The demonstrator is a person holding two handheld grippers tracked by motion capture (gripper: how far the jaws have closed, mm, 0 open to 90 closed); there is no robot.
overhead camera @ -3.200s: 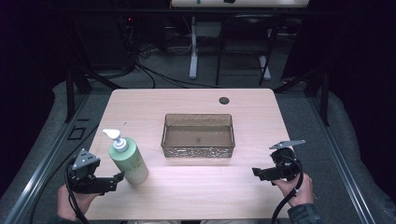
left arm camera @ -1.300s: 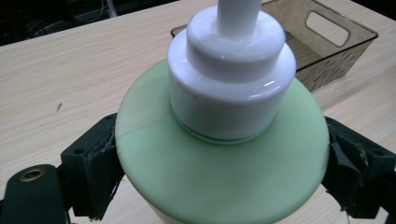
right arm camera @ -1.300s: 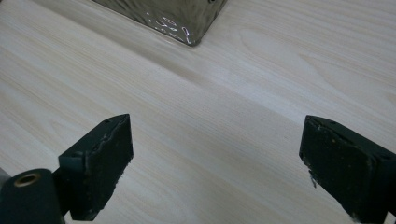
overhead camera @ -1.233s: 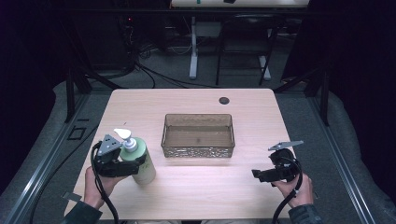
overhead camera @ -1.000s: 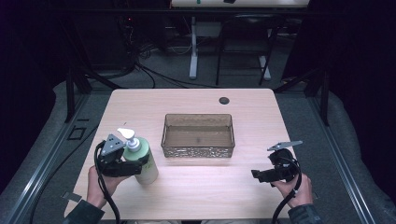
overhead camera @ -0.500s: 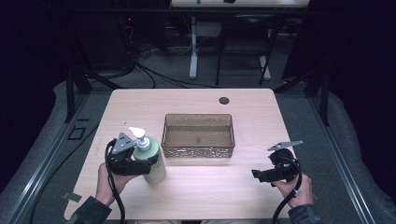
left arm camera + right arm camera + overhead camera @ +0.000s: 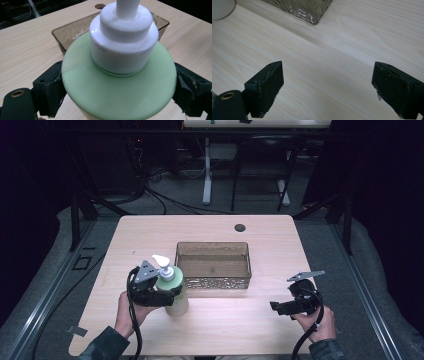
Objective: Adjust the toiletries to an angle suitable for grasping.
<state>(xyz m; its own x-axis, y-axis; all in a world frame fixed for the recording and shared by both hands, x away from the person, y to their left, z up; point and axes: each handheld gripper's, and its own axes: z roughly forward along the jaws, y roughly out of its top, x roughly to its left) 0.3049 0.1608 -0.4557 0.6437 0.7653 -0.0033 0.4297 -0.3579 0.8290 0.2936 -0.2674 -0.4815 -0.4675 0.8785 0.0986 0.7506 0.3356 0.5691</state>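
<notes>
Clamped on the green body of the pump bottle, the left gripper's two black jaws press one on each flank just under its shoulder, as the left gripper view shows. From the high view the bottle stands upright on the wooden table, its white pump head pointing toward ten o'clock. It sits near the table's middle, just off the front left corner of the clear brown tray, at about seven o'clock from the tray's centre. Whether bottle and tray touch I cannot tell. The right gripper has its jaws wide apart with only bare wood between them; it rests low in the person's right hand, at about four o'clock from the tray and well apart from it. A small dark hole lies at twelve o'clock beyond the tray.
</notes>
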